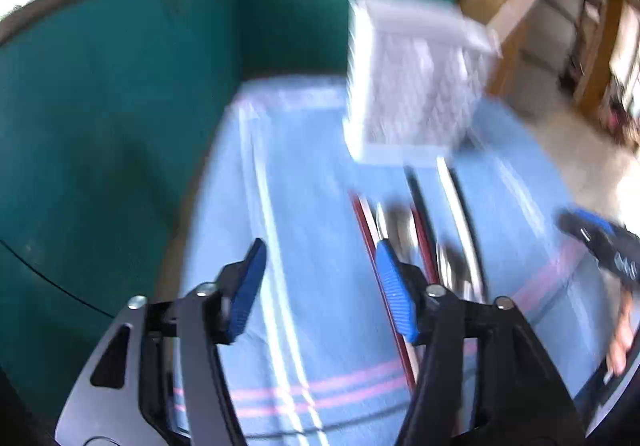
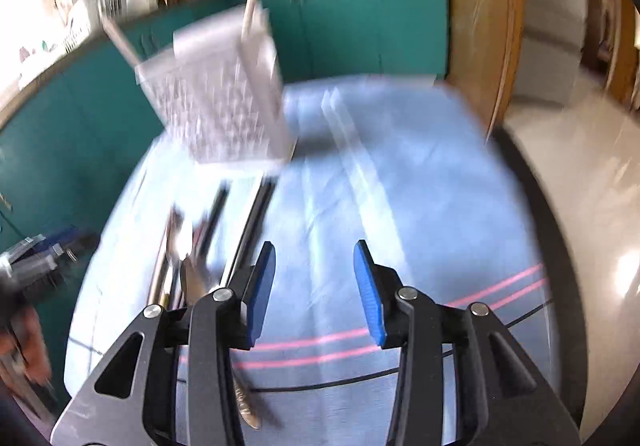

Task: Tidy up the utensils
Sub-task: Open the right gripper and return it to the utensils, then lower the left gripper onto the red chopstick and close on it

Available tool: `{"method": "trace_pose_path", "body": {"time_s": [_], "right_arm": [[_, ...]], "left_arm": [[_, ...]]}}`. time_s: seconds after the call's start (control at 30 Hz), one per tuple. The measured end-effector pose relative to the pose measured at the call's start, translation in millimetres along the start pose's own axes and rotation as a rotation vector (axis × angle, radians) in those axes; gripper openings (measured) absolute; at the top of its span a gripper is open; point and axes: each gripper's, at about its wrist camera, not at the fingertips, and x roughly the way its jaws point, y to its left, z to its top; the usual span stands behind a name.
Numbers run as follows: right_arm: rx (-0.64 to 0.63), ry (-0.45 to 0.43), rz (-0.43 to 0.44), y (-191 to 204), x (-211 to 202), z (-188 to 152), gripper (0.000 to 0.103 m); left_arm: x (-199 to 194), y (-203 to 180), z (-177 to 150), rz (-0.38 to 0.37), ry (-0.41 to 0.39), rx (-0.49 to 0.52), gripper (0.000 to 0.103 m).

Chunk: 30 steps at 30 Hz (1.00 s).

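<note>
Holding both pairs of fingers parted and empty: your left gripper [image 1: 320, 286] has nothing between its blue pads, and your right gripper [image 2: 314, 292] likewise spans only bare cloth. Both point steeply down at the table [image 2: 400, 174], which reads as an approach, not yet a grasp. The utensils [image 1: 424, 230] lie in a loose bundle just beyond and beside your left gripper's right finger [image 1: 394, 298]; from the right wrist they sit left of its left finger [image 2: 260, 294]. They lie roughly parallel, handles toward the caddy. The white perforated caddy [image 2: 224, 102] stands upright further out, beyond the bundle, probably the destination. Heavy blur; individual pieces cannot be told apart.
</note>
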Motion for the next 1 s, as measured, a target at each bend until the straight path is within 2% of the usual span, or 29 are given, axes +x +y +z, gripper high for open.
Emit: {"method": "trace_pose_path", "body": {"time_s": [0.07, 0.2, 0.43, 0.5, 0.57, 0.73, 0.87, 1.0], "right_arm": [[-0.023, 0.041, 0.01, 14, 20, -2, 0.04], [-0.092, 0.103, -0.006, 43, 51, -1, 0.04], [-0.139, 0.119, -0.044, 59, 64, -2, 0.04], [-0.136, 0.124, -0.046, 58, 65, -2, 0.04], [-0.142, 0.145, -0.029, 58, 68, -2, 0.04], [-0.169, 0.165, -0.084, 65, 76, 1, 0.041], [-0.13, 0.154, -0.115, 57, 73, 2, 0.041], [-0.119, 0.142, -0.14, 43, 65, -4, 0.042]], "left_arm": [[15, -16, -15, 0.002, 0.052, 0.062, 0.052], [28, -36, -24, 0.004, 0.083, 0.128, 0.052], [31, -19, -20, 0.004, 0.086, 0.085, 0.051], [37, -12, -21, 0.028, 0.105, 0.075, 0.051], [38, -6, -21, 0.005, 0.097, 0.056, 0.052], [34, -3, -17, -0.033, 0.091, 0.022, 0.051], [36, -10, -17, -0.052, 0.103, 0.053, 0.052], [36, -14, -17, -0.026, 0.092, 0.063, 0.054]]}}
